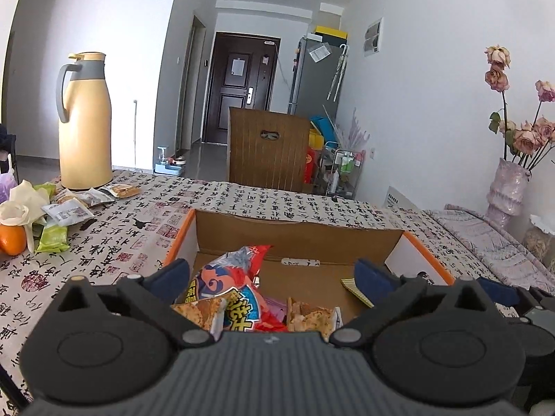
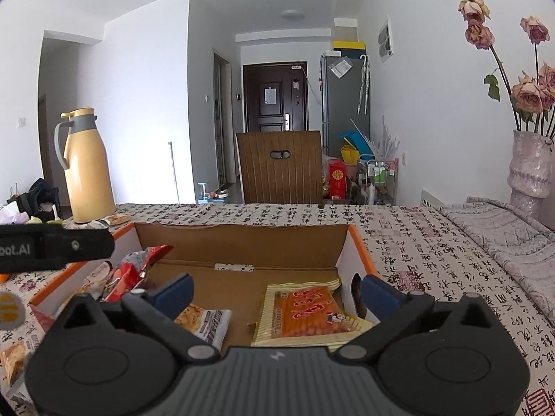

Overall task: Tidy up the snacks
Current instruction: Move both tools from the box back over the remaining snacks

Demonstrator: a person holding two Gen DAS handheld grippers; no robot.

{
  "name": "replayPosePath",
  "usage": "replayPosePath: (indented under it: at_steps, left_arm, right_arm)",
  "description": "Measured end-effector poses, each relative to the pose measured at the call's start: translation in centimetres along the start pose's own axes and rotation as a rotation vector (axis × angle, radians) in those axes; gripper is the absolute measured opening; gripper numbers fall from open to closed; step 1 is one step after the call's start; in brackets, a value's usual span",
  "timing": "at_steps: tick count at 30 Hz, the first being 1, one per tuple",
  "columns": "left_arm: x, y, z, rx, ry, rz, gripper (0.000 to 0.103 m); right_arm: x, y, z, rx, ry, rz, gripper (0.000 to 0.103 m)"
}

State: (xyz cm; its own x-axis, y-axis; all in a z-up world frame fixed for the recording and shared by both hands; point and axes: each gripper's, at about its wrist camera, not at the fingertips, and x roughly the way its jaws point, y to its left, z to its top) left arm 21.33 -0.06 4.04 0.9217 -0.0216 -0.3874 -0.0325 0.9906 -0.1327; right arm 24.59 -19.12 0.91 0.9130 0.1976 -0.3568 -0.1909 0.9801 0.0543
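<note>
left claw (image 1: 272,274) wide, empty | right claw (image 2: 275,289) wide, empty | snacks (image 2: 305,312) below in box (image 2: 242,239)

A home: dining table (image 2: 399,242), fridge (image 2: 343,104), entrance door (image 2: 274,97) and vase of roses (image 2: 530,163).

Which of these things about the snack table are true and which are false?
1. Both grippers are open. True: the left gripper and the right gripper hold nothing.
2. The cardboard box is empty. False: snack packets lie inside it, such as the orange packet.
3. The yellow jug stands inside the box. False: it stands on the tablecloth, outside the box.
4. Some snacks lie outside the box near the jug. True.
5. The vase holds flowers. True.
</note>
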Motion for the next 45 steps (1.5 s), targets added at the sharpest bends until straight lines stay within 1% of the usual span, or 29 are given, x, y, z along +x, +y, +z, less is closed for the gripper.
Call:
replayPosePath:
  at_steps: [14,19,21,26,29,35,39,45]
  left_arm:
    - [-0.4,0.3,0.1,-0.008,-0.007,-0.012,0.103]
    - [-1.2,0.0,0.3,-0.006,-0.025,0.011,0.103]
    - [-2.0,-0.1,0.6,-0.001,-0.023,0.029,0.103]
    - [-5.0,0.4,0.6,-0.005,-0.040,0.035,0.103]
    - [-6.3,0.6,-0.1,-0.018,-0.024,0.036,0.103]
    - [-9.0,1.3,-2.2,0.008,0.003,0.033,0.103]
    - [-10.2,2.3,-4.1,0.012,0.034,0.015,0.103]
    - [-10.9,3.6,-7.0,0.014,0.101,0.014,0.103]
  right_arm:
    - [-0.6,0.0,0.2,-0.002,-0.019,-0.001,0.103]
    - [-1.0,0.0,0.4,-0.006,-0.038,-0.016,0.103]
    - [-1.7,0.0,0.7,-0.016,-0.039,-0.036,0.103]
    - [-5.2,-0.9,0.5,0.009,-0.047,-0.041,0.103]
    - [-7.2,-1.2,-0.2,0.012,-0.049,-0.056,0.103]
    - [-10.7,-1.6,-2.3,0.020,-0.024,-0.069,0.103]
    - [-12.2,-1.9,-4.2,0.033,0.007,-0.080,0.103]
    - [-13.7,-2.3,-7.4,0.051,0.070,-0.093,0.103]
